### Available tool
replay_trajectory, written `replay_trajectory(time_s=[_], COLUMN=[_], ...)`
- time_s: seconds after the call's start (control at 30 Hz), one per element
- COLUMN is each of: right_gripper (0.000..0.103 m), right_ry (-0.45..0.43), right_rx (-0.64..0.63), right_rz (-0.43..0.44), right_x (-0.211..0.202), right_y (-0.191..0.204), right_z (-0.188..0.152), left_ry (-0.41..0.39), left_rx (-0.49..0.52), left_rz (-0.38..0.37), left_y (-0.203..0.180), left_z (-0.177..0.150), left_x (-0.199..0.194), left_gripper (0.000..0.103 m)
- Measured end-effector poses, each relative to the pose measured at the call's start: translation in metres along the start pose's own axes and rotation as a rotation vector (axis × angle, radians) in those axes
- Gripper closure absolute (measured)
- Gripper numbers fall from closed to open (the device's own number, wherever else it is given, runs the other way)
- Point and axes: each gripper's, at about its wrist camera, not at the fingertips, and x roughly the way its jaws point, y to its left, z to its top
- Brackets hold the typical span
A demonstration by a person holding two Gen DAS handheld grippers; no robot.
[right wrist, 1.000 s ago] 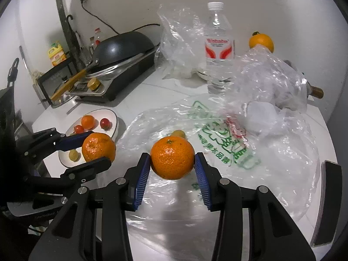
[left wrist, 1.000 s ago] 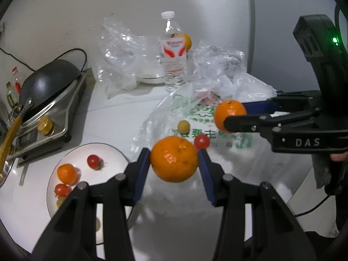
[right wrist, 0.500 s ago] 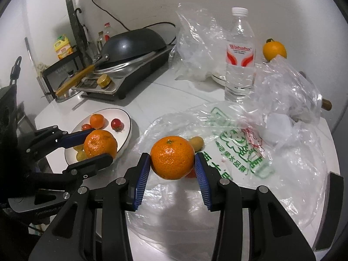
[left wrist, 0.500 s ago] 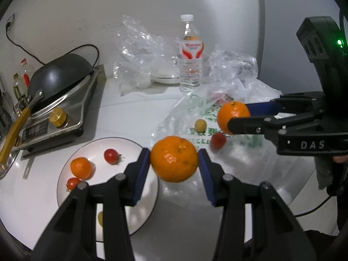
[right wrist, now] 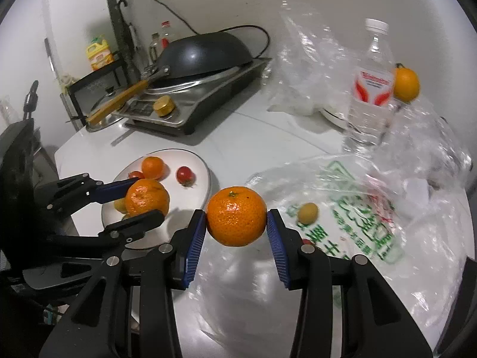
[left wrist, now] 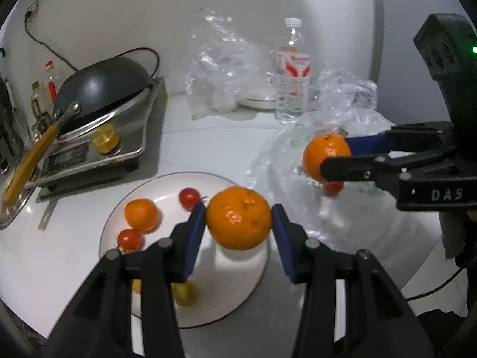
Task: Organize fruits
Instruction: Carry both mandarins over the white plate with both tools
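Mandarins in both grippers, basically. The left gripper [left wrist: 238,219] was clamped on a fat, dimpled orange one, the left mandarin [left wrist: 238,217], shiny where the light hit it, held in the air over the right side of the white plate [left wrist: 226,286]. The right gripper [right wrist: 236,216] was squeezed onto the right mandarin [right wrist: 236,215], same bright orange with a little green stem nub on top, held above the edge of the printed plastic bag [right wrist: 351,238] spread flat on the bench [left wrist: 208,137].

On the plate sat a smaller mandarin [left wrist: 141,214], two cherry tomatoes [left wrist: 189,197] and a couple of yellowish small fruits [left wrist: 185,294] partly hidden behind the left gripper's fingers. On the plastic bag lay one yellow-green fruit [right wrist: 307,213], plus a red cherry tomato [left wrist: 333,187] mostly tucked under the right gripper.

Further back a water bottle [right wrist: 371,89] stood upright with another orange fruit [right wrist: 406,85] just behind it, beside a crumpled clear bag [right wrist: 307,68] that half covered a white dish; couldn't tell what was in it. Off to the left a dark wok [right wrist: 202,56] rested on a stove [right wrist: 190,110].
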Motion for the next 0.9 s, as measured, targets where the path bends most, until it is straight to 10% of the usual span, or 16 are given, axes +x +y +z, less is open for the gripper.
replay_trajectory(time_s=[0.9], right_gripper=[0.058], right_ry=[0.071], right_rx=[-0.079], right_rz=[0.077], right_x=[0.056], right_y=[0.053], right_z=[0.026], left_ry=[0.049], left_rx=[-0.064], left_rz=[0.069], left_y=[0.065], left_z=[-0.024], left_x=[0.021], left_gripper=[0.057])
